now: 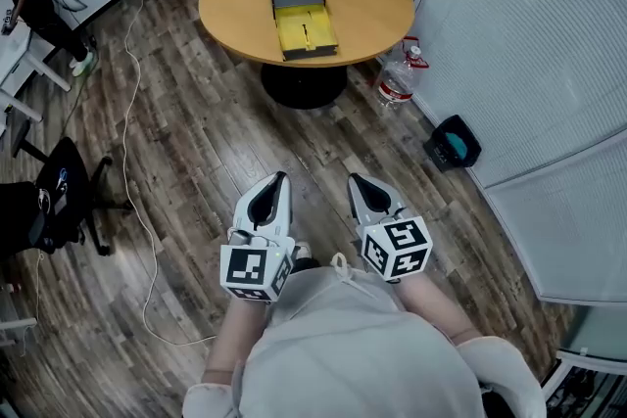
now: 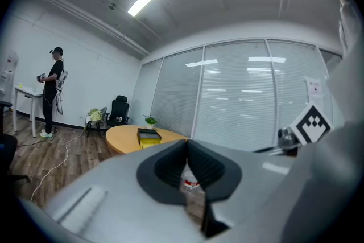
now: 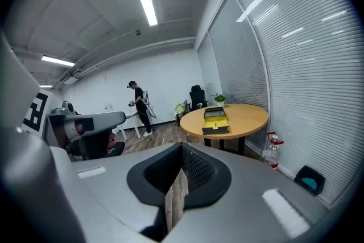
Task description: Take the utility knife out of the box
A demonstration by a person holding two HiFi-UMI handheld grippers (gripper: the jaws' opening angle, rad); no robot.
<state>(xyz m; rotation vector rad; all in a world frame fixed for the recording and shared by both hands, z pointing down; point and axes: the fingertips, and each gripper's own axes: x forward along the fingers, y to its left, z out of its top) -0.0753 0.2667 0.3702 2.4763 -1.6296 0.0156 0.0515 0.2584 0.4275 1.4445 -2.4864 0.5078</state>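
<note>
Over the wood floor (image 1: 196, 142), well short of the round tabletop (image 1: 377, 5), the person is holding the left gripper (image 1: 278, 181) and the right gripper (image 1: 359, 183) side by side, near each other but apart. Both pairs of jaws are sitting together with nothing between them. Far ahead, the box (image 1: 303, 15) is lying open on the tabletop, showing its yellow tray; the utility knife is too small to make out there. A water bottle (image 1: 396, 81) is standing beside the table's foot.

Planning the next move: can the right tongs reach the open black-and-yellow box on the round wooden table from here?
Probably not: the right tongs hang well short, with wooden plank floor between them and the open black-and-yellow box. Nothing blocks the path.
</note>
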